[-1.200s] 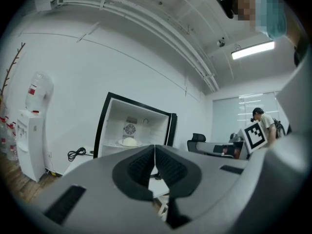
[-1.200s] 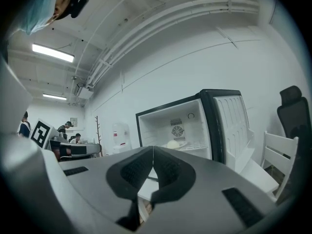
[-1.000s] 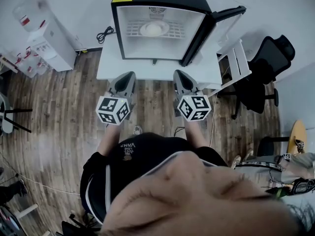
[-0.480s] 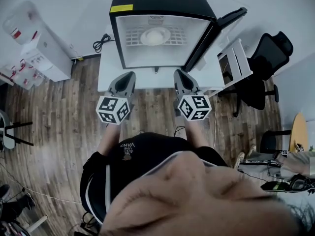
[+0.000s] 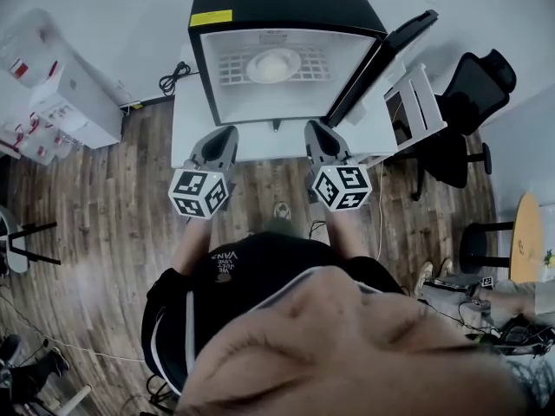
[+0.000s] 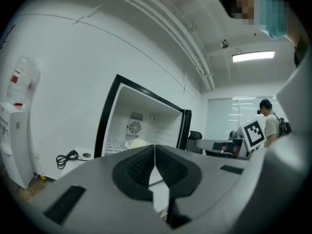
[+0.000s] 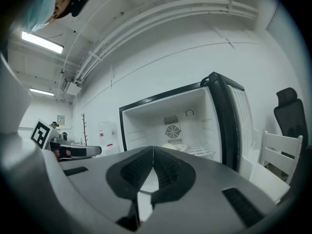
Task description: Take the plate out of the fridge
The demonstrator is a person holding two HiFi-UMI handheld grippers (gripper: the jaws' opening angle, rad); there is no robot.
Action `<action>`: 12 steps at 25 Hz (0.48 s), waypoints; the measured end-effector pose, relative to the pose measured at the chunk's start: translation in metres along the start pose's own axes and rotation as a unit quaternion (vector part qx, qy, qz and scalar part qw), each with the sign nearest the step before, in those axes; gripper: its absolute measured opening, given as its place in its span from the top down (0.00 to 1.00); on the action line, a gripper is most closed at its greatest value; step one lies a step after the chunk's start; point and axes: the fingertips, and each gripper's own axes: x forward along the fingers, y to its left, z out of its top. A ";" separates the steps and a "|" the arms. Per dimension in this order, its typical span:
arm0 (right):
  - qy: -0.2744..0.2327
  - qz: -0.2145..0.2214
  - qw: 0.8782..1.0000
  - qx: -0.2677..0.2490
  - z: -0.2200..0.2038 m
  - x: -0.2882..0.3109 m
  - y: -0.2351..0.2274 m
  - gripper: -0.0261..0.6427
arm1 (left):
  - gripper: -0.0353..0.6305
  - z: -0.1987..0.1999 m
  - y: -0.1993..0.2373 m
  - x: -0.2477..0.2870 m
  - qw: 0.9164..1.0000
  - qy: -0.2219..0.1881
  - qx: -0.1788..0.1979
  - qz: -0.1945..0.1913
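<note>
The black mini fridge stands on a low white stand with its door swung open to the right. A pale plate rests on the wire shelf inside; it also shows as the plate and the plate behind the jaw tips. My left gripper and right gripper point level at the fridge opening, just short of it, side by side. Both are shut and hold nothing, as the left gripper and the right gripper show.
A white water dispenser stands left of the fridge, with a black cable coiled by the wall. A white chair and a black office chair stand right of the open door. Wooden floor lies underfoot.
Both grippers and the person have come closer to the fridge, which fills more of the head view. The jaws stay shut.
</note>
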 end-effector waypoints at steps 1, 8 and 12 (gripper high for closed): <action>0.001 0.002 1.000 -0.001 0.000 0.004 -0.002 0.94 | 0.92 0.000 0.002 0.003 1.000 0.000 -0.003 0.001; 0.003 0.017 1.000 -0.005 0.010 0.032 -0.019 0.94 | 0.92 0.010 0.009 0.034 1.000 -0.006 -0.002 0.008; 0.004 0.025 1.000 -0.008 0.015 0.049 -0.032 0.94 | 0.92 0.016 0.015 0.054 1.000 -0.013 -0.003 0.013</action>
